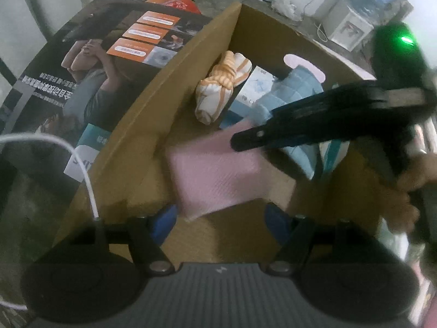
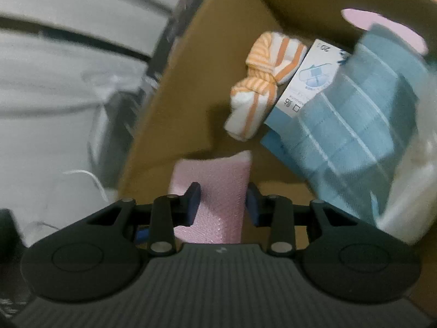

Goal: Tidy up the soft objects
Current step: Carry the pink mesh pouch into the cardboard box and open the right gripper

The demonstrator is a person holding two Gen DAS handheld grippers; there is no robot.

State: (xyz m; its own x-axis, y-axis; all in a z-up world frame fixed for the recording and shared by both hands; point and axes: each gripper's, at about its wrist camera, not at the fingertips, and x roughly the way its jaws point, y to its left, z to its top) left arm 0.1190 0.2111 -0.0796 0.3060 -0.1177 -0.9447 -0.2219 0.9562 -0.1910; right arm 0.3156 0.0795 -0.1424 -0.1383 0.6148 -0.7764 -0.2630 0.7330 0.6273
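An open cardboard box (image 1: 153, 114) holds a pink sponge-like pad (image 1: 218, 175), a knotted orange-and-white striped cloth (image 1: 221, 87), a light blue quilted cloth (image 1: 292, 98) and a white-and-blue carton (image 1: 251, 87). My left gripper (image 1: 221, 224) is open and empty above the box's near edge, just short of the pink pad. My right gripper (image 2: 222, 205) has its pads on either side of the pink pad (image 2: 215, 194) inside the box (image 2: 174, 104). The striped cloth (image 2: 259, 87) and blue cloth (image 2: 363, 125) lie beyond it. The right gripper's body also shows in the left wrist view (image 1: 314, 125).
The box flap (image 1: 95, 68) with printed pictures folds out to the left. A white cable (image 1: 84, 169) crosses it. A brown plush thing (image 1: 404, 188) sits at the right edge. Bags, cans and a white appliance (image 1: 347, 24) stand behind the box.
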